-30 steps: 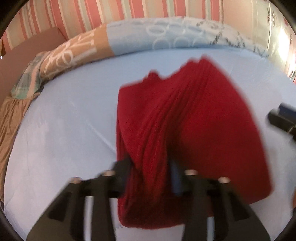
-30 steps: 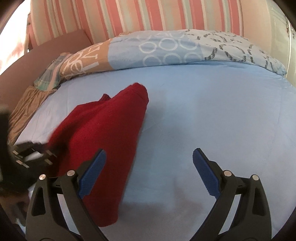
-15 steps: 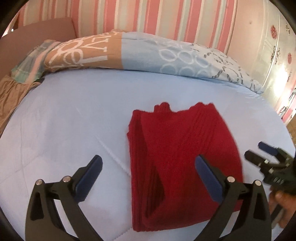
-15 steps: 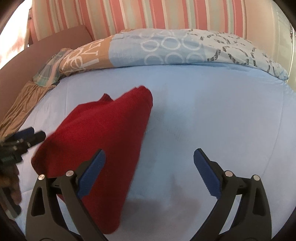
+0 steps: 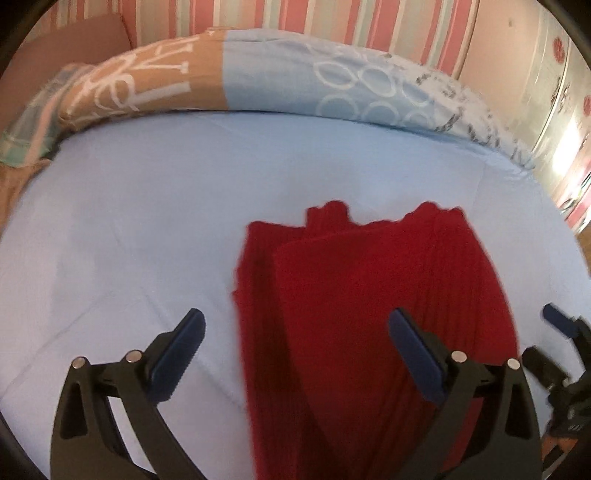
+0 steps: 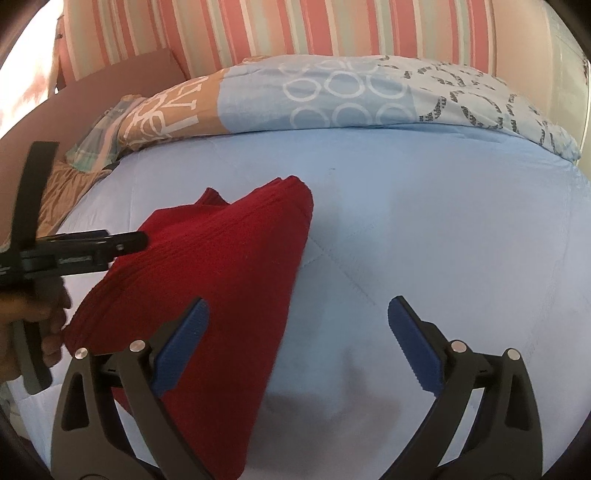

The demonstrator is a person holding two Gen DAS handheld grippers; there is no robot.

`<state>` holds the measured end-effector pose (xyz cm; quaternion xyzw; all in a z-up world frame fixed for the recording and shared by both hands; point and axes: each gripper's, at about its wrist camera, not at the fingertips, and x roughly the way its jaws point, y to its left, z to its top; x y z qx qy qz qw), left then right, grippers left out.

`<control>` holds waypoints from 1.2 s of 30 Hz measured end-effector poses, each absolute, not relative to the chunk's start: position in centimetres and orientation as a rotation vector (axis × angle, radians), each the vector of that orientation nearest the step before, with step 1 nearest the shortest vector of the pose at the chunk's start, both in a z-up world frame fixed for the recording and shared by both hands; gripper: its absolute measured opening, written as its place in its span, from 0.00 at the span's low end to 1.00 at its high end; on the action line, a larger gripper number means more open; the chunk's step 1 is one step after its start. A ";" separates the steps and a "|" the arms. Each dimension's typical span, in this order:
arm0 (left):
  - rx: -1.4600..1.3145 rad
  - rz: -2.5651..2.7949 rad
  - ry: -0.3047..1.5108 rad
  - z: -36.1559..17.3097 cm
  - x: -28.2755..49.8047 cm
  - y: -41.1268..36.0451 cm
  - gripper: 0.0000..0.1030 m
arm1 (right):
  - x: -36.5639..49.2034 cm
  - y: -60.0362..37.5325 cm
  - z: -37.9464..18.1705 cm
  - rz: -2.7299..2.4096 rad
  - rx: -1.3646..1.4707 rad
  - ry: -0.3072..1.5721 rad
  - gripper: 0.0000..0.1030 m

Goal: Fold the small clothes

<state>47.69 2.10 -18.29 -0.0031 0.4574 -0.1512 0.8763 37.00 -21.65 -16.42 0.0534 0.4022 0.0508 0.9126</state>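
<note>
A red ribbed knit garment (image 5: 369, 314) lies folded into a narrow stack on the light blue bed sheet (image 5: 147, 221). It also shows in the right wrist view (image 6: 221, 295), left of centre. My left gripper (image 5: 295, 350) is open and empty, hovering over the garment's near end. My right gripper (image 6: 299, 343) is open and empty, its left finger (image 6: 181, 347) over the garment's right edge. The right gripper also shows at the right edge of the left wrist view (image 5: 561, 354), and the left gripper shows at the left of the right wrist view (image 6: 92, 251).
A rolled patterned duvet (image 6: 351, 96) in blue and tan lies along the far side of the bed. A striped wall (image 6: 295, 29) stands behind it. A brown cloth (image 6: 62, 192) lies at the bed's left edge.
My left gripper let go of the red garment, opened wide and pulled back. The garment now lies flat and folded. My right gripper stayed open and shifted little.
</note>
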 end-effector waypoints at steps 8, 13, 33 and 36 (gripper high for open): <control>0.052 -0.377 1.008 -18.8 48.1 0.8 0.16 | 37.6 -21.7 -16.8 0.099 0.118 0.826 0.96; 0.177 -0.287 0.909 -16.9 47.8 0.9 0.15 | 38.0 -21.1 -16.6 0.110 0.106 0.817 0.96; 0.173 -0.141 0.683 -16.7 41.5 5.6 0.85 | 38.0 -19.3 -16.5 0.099 0.032 0.807 0.97; 0.305 -0.161 0.691 -18.6 39.4 2.8 0.85 | 37.7 -18.9 -17.6 0.087 0.004 0.821 0.97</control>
